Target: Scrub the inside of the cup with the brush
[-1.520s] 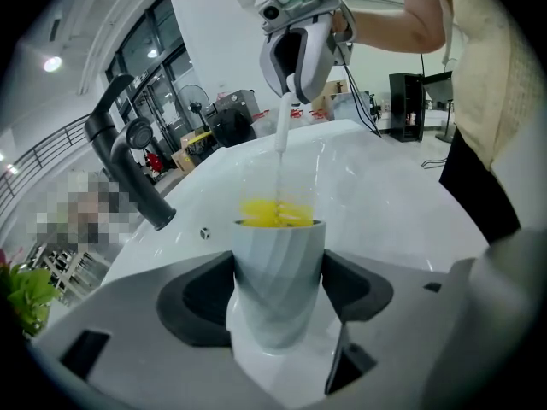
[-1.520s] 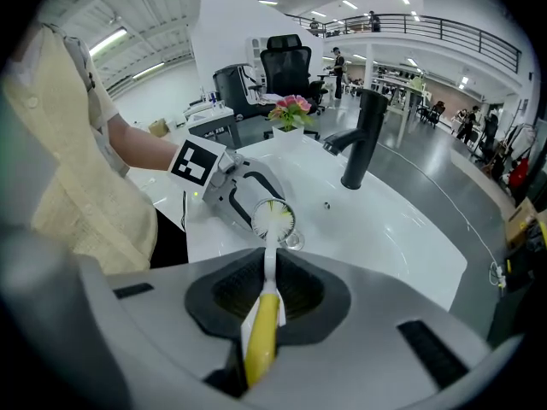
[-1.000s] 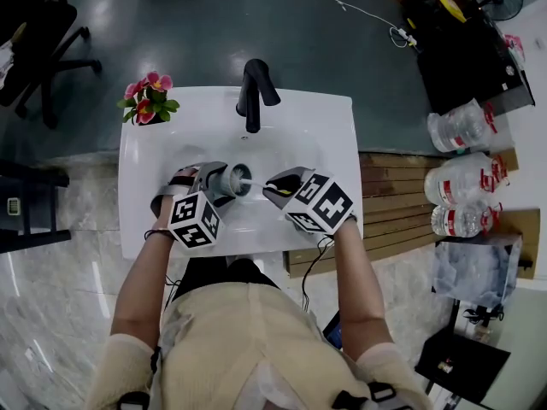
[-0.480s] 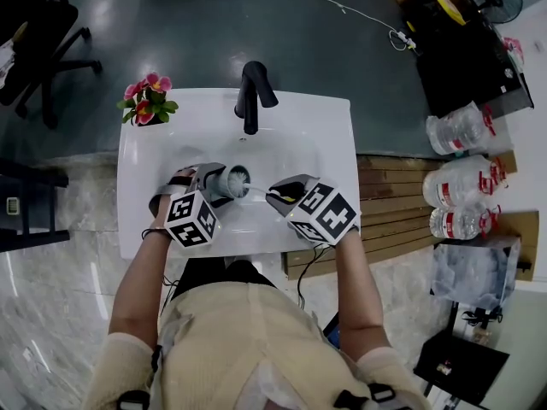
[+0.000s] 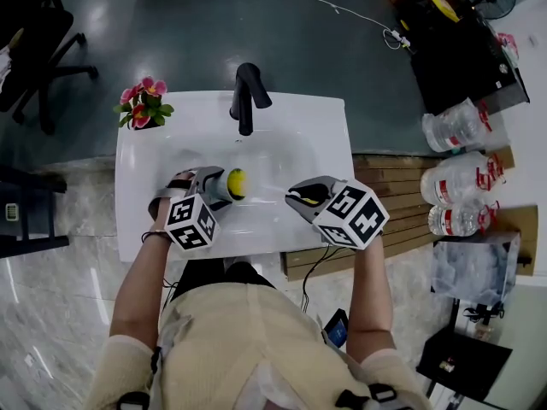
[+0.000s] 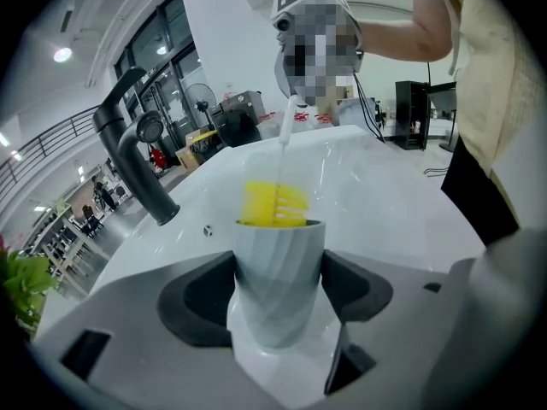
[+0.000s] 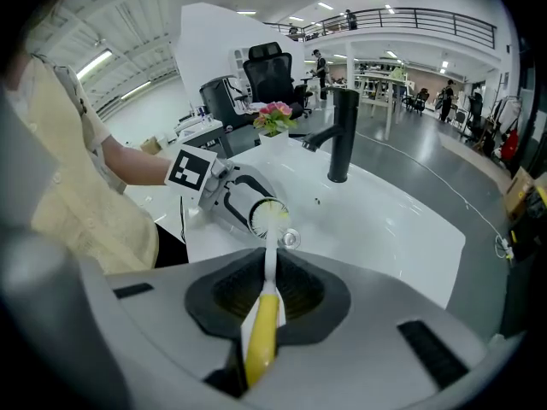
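Note:
My left gripper [image 5: 219,188] is shut on a ribbed grey cup [image 6: 278,276], held on its side over the white sink [image 5: 295,143] with its mouth facing right. The brush's yellow bristles [image 6: 274,203] sit at the cup's mouth, partly inside it, and show in the head view as a yellow spot [image 5: 236,182]. A thin white shaft [image 7: 270,250] runs from the bristles back to the yellow handle [image 7: 262,336], on which my right gripper [image 5: 303,197] is shut. In the right gripper view the cup's mouth [image 7: 261,214] faces me, about a shaft's length away.
A black faucet [image 5: 246,101] stands at the back of the sink, with the drain [image 7: 290,239] below the brush. A pot of pink flowers [image 5: 141,102] sits on the back left corner. Water bottles [image 5: 461,126] and wooden boards [image 5: 402,203] lie to the right, office chairs [image 5: 38,49] to the left.
My right gripper has drawn back to the right, pulling the brush outward, so the yellow bristles now show at the cup's mouth. The left gripper and cup have hardly moved.

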The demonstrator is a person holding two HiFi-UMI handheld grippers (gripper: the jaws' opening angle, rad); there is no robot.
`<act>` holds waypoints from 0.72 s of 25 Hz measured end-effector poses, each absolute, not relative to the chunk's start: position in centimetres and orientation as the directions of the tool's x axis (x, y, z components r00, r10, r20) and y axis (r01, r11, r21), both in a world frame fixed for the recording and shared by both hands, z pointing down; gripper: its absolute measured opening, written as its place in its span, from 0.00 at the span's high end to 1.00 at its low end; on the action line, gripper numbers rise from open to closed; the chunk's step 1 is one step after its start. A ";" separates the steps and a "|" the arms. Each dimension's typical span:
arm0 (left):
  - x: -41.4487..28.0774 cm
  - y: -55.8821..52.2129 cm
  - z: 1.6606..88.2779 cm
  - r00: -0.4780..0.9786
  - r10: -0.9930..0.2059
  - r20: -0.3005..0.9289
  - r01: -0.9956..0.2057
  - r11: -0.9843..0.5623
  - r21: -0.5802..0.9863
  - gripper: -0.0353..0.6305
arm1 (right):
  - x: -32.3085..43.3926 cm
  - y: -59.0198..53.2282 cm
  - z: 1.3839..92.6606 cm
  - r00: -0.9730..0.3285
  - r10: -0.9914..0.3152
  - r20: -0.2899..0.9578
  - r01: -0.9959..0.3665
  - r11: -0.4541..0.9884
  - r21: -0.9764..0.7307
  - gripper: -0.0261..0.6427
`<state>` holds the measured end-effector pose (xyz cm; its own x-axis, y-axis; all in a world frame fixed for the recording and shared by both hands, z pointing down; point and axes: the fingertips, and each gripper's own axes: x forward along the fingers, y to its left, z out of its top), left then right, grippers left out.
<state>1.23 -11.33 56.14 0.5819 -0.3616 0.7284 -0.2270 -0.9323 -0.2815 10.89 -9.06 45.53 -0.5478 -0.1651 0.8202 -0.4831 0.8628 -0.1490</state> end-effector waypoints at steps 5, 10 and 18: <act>1.4 -11.3 56.2 0.580 -0.353 0.734 -0.225 -0.936 -0.272 0.46 | 12.1 -8.9 45.1 -0.551 -0.182 0.814 -0.513 0.844 -0.158 0.89; 1.3 -11.3 56.3 0.576 -0.356 0.736 -0.222 -0.935 -0.278 0.46 | 12.1 -9.2 45.2 -0.568 -0.178 0.803 -0.523 0.832 -0.186 0.89; 1.3 -11.4 55.8 0.593 -0.362 0.720 -0.236 -0.932 -0.274 0.47 | 9.4 -9.7 46.6 -0.564 -0.158 0.810 -0.494 0.851 -0.178 0.89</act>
<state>1.28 -11.42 55.79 0.5927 -0.3618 0.7196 -0.2364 -0.9322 -0.2740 9.37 -9.72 46.61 -0.5641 -0.1581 0.8104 -0.4942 0.8510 -0.1779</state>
